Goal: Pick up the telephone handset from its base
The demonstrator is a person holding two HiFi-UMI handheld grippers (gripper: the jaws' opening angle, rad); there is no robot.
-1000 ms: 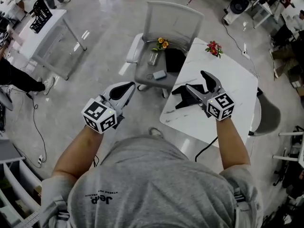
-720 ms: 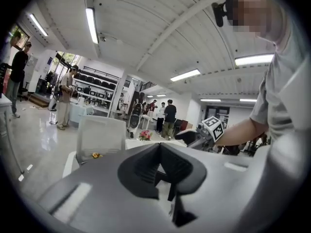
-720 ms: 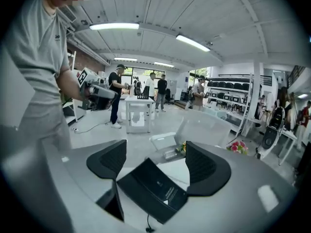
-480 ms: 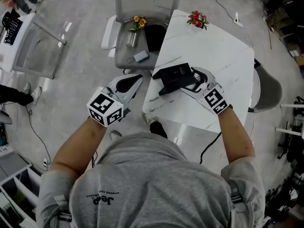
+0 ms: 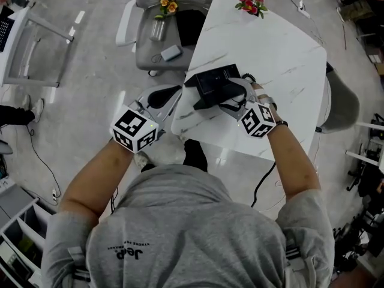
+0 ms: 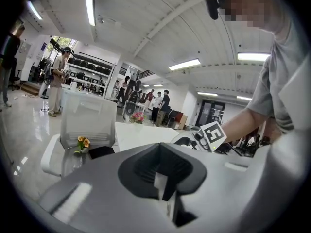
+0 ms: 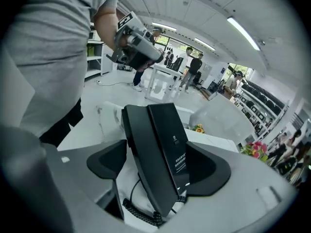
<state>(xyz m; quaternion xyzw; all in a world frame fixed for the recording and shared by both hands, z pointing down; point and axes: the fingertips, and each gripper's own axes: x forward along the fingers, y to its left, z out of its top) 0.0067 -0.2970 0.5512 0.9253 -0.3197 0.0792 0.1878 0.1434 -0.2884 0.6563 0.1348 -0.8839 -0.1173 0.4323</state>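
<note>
Black telephone: lies on the white marble table, close to the table edge at 9 o'clock, a little toward 12 o'clock from the head view's centre.
Handset: resting on its base, along the base's 9 o'clock side in the right gripper view. From the head view the two merge into one dark block and cannot be told apart.
Coiled cord: shows only in the right gripper view, at 6 o'clock under the telephone, cut off by the gripper body.
Right gripper: at 4 o'clock of the telephone, covering that side of it from above. Its own view shows the jaws apart, one dark pad beside the handset and the other beside the base. Whether either pad touches is not clear.
Left gripper: off the table, at 9 o'clock of the telephone. Its own view shows the jaws together with nothing between them. Its grey body fills the lower half, and the telephone cannot be made out there.
Red flowers: on the table at 1 o'clock of the telephone.
Chair: at 11 o'clock, partly cut off by the frame top, with a bottle of yellow flowers on its seat.
</note>
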